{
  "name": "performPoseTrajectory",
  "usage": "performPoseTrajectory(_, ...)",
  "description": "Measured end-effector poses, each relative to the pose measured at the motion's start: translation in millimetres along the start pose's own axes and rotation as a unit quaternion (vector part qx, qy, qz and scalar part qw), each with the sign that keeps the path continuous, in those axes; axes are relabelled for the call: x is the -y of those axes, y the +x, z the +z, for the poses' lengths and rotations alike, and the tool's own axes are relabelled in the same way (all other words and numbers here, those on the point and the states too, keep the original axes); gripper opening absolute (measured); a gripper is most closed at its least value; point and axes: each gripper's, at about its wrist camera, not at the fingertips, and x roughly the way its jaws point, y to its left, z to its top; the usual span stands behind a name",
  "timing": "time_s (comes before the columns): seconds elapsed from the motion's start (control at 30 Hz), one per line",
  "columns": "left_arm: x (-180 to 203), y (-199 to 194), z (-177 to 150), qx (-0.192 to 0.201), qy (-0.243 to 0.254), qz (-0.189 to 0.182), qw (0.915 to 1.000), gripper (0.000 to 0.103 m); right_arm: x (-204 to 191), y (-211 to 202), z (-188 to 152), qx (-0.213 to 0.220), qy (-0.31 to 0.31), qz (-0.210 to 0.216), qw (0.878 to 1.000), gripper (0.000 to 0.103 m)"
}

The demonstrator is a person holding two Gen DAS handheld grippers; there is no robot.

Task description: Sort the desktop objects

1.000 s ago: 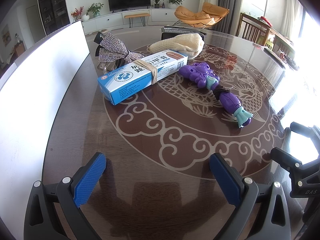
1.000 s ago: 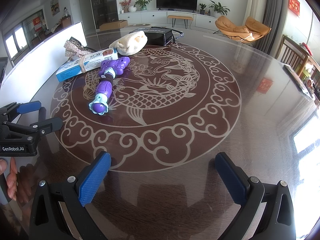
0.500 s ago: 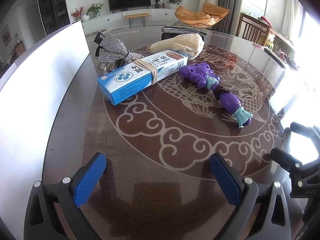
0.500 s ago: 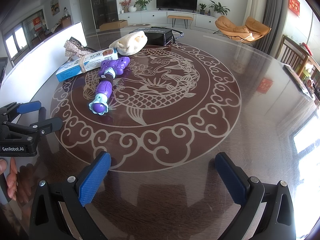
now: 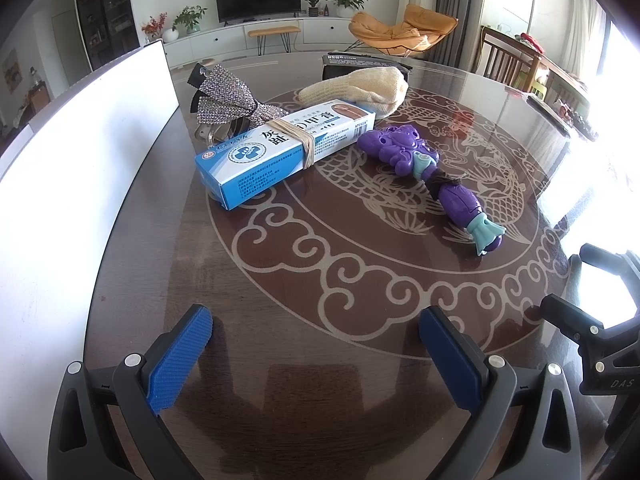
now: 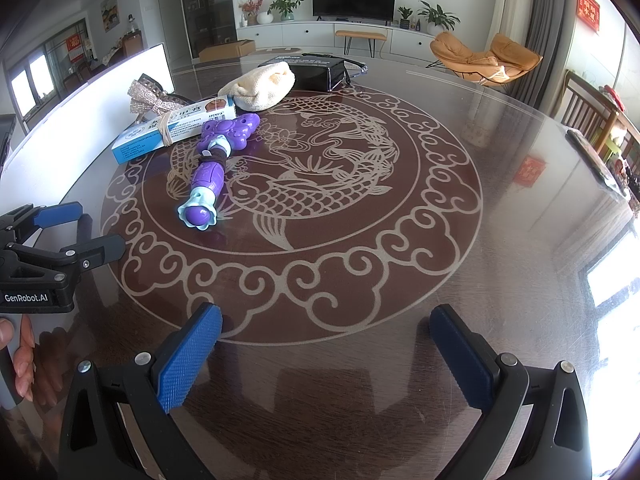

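Note:
On the round dark table (image 5: pixel 320 280) lie a blue and white box (image 5: pixel 286 148) bound with a rubber band, a sparkly bow (image 5: pixel 228 98), a cream cloth pouch (image 5: pixel 356 90) and a purple toy wand (image 5: pixel 432 178). The same box (image 6: pixel 172 128), bow (image 6: pixel 146 96), pouch (image 6: pixel 260 86) and wand (image 6: pixel 214 168) show in the right wrist view. My left gripper (image 5: pixel 316 356) is open and empty, well short of the box. My right gripper (image 6: pixel 326 356) is open and empty near the table's front edge. The left gripper also shows at the left edge of the right wrist view (image 6: pixel 76 232).
A white board (image 5: pixel 80 160) stands along the table's left side. A black case (image 6: pixel 316 70) lies behind the pouch. A dark flat object (image 6: pixel 596 160) rests at the table's far right edge. Wooden chairs (image 5: pixel 516 60) stand beyond the table.

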Motion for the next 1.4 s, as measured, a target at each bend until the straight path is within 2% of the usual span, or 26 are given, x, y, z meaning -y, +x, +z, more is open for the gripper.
performPoseTrajectory(1.0, -3, 3, 3, -0.003, 0.0, 0.001, 1.0, 0.103, 0, 0, 0, 0.0, 0.0, 0.0, 1.0, 0.103)
performPoseTrajectory(1.17, -4, 6, 9, -0.005, -0.02, 0.014, 0.9997, 0.103, 0, 0, 0, 0.0, 0.0, 0.0, 1.0, 0.103)
performPoseTrajectory(1.4, -4, 5, 8, -0.007, -0.021, 0.015, 0.9996, 0.103, 0, 0, 0, 0.0, 0.0, 0.0, 1.0, 0.103)
